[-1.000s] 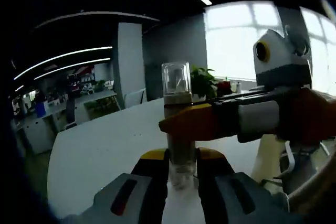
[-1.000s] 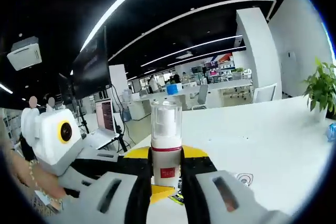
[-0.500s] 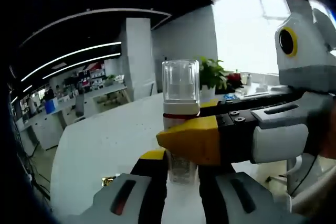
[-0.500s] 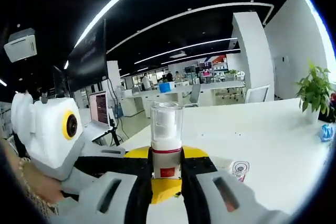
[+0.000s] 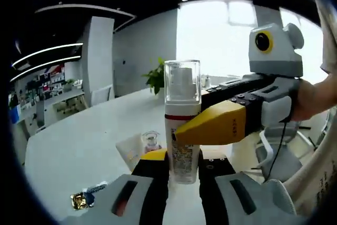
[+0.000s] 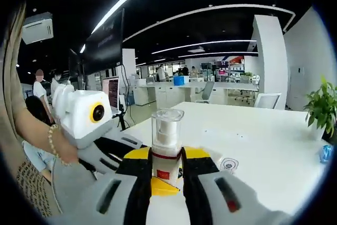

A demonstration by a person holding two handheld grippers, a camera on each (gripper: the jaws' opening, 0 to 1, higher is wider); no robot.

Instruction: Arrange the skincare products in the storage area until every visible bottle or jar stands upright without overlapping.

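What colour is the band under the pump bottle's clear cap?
Red, clearest in the right gripper view on the pump bottle.

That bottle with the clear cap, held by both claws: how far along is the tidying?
Nothing looks finished yet. In hand: the bottle, upright, is gripped by both the left gripper and the right gripper above the white table. Left to do: set it down standing, and see to a small jar and a gold packet on the table.
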